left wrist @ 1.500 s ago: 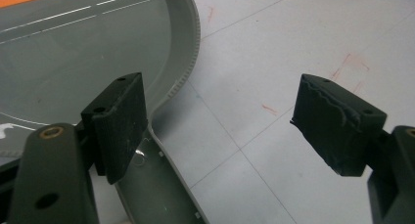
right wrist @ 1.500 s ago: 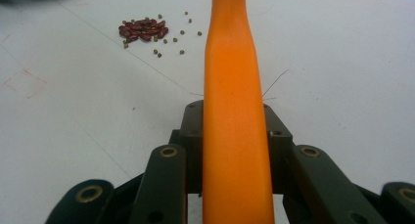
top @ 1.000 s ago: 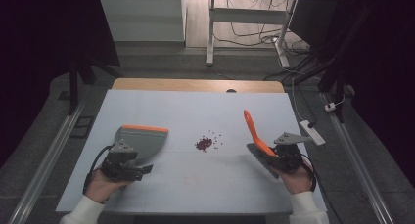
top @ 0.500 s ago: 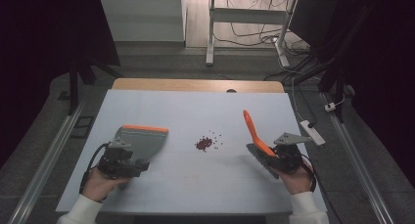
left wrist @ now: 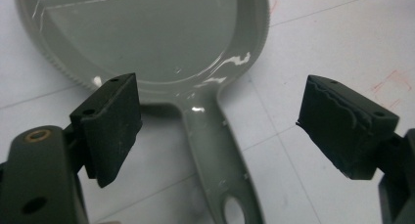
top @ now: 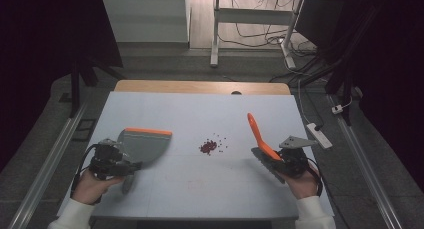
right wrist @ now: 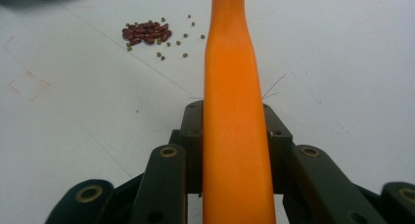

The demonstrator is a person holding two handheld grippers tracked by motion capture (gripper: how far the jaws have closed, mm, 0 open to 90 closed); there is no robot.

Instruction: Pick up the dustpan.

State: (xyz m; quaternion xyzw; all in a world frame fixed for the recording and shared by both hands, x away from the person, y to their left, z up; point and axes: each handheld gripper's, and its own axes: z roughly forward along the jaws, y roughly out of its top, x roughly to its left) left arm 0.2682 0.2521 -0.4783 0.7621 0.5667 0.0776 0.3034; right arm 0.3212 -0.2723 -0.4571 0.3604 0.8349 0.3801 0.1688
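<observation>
High view: I see dustpan (top: 145, 145) at 8 o'clock on table (top: 200, 109), beans (top: 210, 147) center, brush (top: 260, 139) at 4. L gripper view: left gripper (left wrist: 220, 131) jaws just opened, spread either side of dustpan handle (left wrist: 215, 150), not touching. R gripper view: right gripper (right wrist: 234, 136) pinching orange brush handle (right wrist: 232, 87), beans at 11.

Left gripper (top: 131, 165) sits low at the near left, jaws spread wide after just opening, pads touching nothing. Right gripper (top: 276, 161) at the near right is clamped tight, hand (top: 301, 181) behind it, both forearms coming in from below.
</observation>
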